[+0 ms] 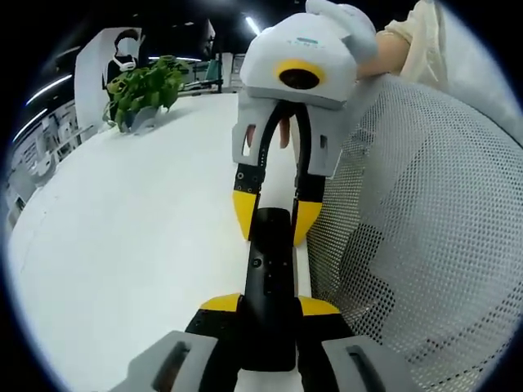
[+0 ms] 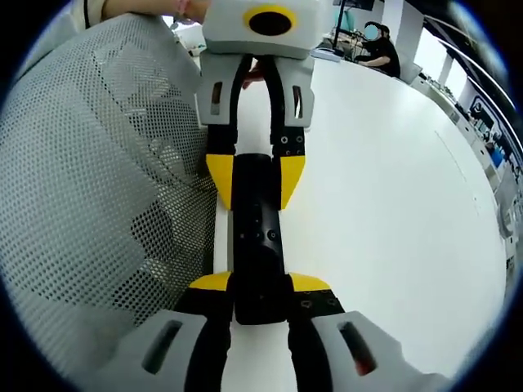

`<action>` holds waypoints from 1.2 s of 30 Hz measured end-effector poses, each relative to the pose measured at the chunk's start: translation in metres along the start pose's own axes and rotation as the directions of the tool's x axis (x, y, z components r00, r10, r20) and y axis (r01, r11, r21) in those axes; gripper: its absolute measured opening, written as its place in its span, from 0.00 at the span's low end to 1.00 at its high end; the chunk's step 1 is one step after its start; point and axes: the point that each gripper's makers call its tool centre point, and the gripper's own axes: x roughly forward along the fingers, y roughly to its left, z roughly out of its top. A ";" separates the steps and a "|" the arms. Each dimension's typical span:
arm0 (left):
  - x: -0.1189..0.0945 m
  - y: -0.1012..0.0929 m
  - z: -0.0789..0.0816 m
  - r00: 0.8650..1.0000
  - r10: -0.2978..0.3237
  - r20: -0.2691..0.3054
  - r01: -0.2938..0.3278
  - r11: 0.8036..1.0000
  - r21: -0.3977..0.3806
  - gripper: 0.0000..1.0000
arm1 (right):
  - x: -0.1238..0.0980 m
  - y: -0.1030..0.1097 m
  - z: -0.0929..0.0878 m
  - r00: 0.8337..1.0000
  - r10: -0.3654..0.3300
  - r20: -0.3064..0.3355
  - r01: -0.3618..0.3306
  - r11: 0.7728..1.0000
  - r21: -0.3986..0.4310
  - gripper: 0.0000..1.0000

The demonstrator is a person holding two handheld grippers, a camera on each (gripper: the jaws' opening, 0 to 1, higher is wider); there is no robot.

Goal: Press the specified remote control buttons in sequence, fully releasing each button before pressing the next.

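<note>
White counter point(image 1: 122, 245) broad, glossy. Potted green plant point(image 1: 145, 90) at far edge. White perforated mesh panel point(image 1: 433, 229) alongside counter. Ceiling strip lights point(image 1: 253, 24) lit, room beyond dim. Seated person point(image 2: 382, 51) at far desk. Shelving along side wall, blurred.

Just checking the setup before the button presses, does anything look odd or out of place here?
One oddity: the black remote isn't lying free for pressing. Both grippers clamp it, the left gripper on one end and the right gripper on the other, beside a white mesh basket. Nothing looks spilled or damaged.
</note>
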 end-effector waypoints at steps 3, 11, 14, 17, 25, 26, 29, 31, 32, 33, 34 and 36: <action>0.000 0.000 0.000 1.000 0.001 -0.001 -0.001 1.000 -0.002 0.24 | 0.000 0.000 0.001 1.000 0.005 -0.011 -0.006 1.000 -0.008 0.24; 0.001 0.000 -0.001 0.999 0.015 -0.028 -0.014 1.000 0.018 0.24 | 0.001 0.001 0.003 0.992 0.022 -0.126 -0.023 1.000 -0.012 0.25; 0.001 0.000 -0.001 0.999 0.021 -0.031 -0.021 1.000 0.013 0.24 | 0.001 0.000 0.004 0.988 0.027 -0.155 -0.028 1.000 -0.010 0.25; 0.001 0.001 -0.001 0.999 0.020 -0.031 -0.020 1.000 0.004 0.24 | 0.000 0.001 0.001 0.989 0.028 -0.147 -0.030 0.999 -0.011 0.25; 0.003 0.001 0.001 0.999 0.042 -0.034 -0.042 0.999 0.006 0.25 | -0.001 0.000 0.001 0.989 0.026 -0.145 -0.028 0.999 -0.016 0.25; 0.003 0.003 0.002 0.999 0.041 -0.026 -0.042 0.999 -0.016 0.25 | -0.001 0.000 0.001 0.990 0.026 -0.140 -0.028 1.000 -0.014 0.25; 0.004 0.002 0.005 0.999 0.031 -0.017 -0.032 0.996 -0.085 0.27 | -0.001 0.000 0.001 0.992 0.023 -0.127 -0.023 1.000 0.000 0.25; 0.002 0.005 0.005 0.999 0.041 -0.027 -0.044 0.989 -0.138 0.28 | -0.001 0.000 0.001 0.992 0.019 -0.124 -0.019 1.000 0.004 0.25; 0.000 0.006 0.006 0.999 0.044 -0.026 -0.047 0.991 -0.127 0.28 | -0.001 0.000 0.001 0.992 0.018 -0.122 -0.018 1.000 0.005 0.25; -0.003 0.007 0.008 0.998 0.053 -0.014 -0.054 0.989 -0.137 0.28 | -0.001 0.000 0.001 0.992 0.018 -0.122 -0.017 1.000 0.007 0.25; -0.006 0.009 0.011 0.998 0.068 0.003 -0.066 0.983 -0.170 0.29 | -0.001 0.000 0.001 0.992 0.018 -0.121 -0.017 1.000 0.007 0.25; -0.014 0.015 0.020 0.993 0.104 0.051 -0.093 0.977 -0.194 0.30 | -0.001 0.000 0.001 0.992 0.019 -0.122 -0.017 1.000 0.012 0.25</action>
